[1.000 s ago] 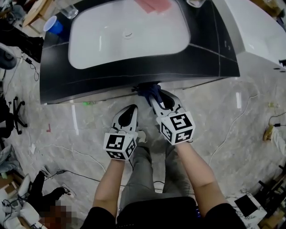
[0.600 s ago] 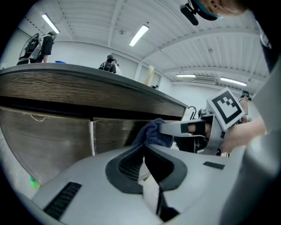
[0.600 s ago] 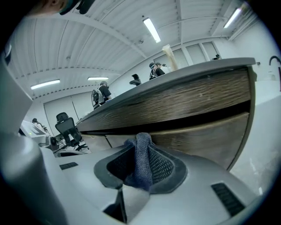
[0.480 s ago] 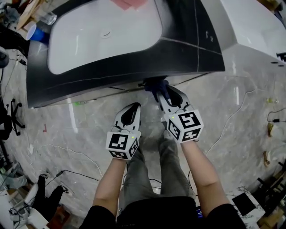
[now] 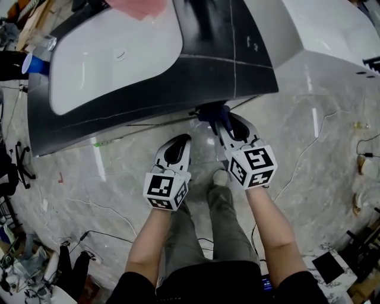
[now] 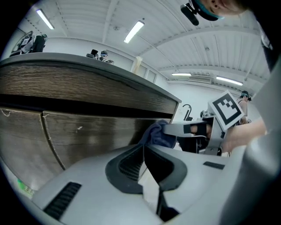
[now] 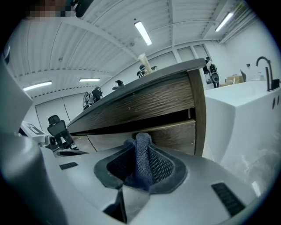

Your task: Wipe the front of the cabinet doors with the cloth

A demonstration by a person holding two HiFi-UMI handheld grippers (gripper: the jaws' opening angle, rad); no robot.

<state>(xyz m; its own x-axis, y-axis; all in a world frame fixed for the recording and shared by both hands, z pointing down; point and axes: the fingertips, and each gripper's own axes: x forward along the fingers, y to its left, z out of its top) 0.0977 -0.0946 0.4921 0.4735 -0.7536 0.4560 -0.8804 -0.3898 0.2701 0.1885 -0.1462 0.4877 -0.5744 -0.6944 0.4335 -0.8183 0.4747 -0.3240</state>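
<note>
Seen from above, the dark countertop (image 5: 148,89) overhangs the wood-grain cabinet doors (image 6: 88,132). My right gripper (image 5: 217,122) is shut on a dark blue cloth (image 5: 211,113), which bunches against the cabinet front just under the counter edge. In the right gripper view the cloth (image 7: 142,158) stands up between the jaws, with a door (image 7: 171,134) close behind it. My left gripper (image 5: 180,141) hangs lower left of the right one, shut and empty, a short way off the doors. The left gripper view shows the cloth (image 6: 158,134) and the right gripper (image 6: 193,129) beyond it.
A white sink (image 5: 113,53) with a pink cloth (image 5: 139,7) sits in the counter. A white unit (image 5: 320,29) stands right of the cabinet. The person's legs and a shoe (image 5: 221,177) are below the grippers. Cables (image 5: 309,154) cross the marble floor; a blue cup (image 5: 32,64) sits far left.
The right gripper has slid the cloth to the right along the cabinet front, nearer the counter's right corner. The left gripper has drifted right with it, still shut.
</note>
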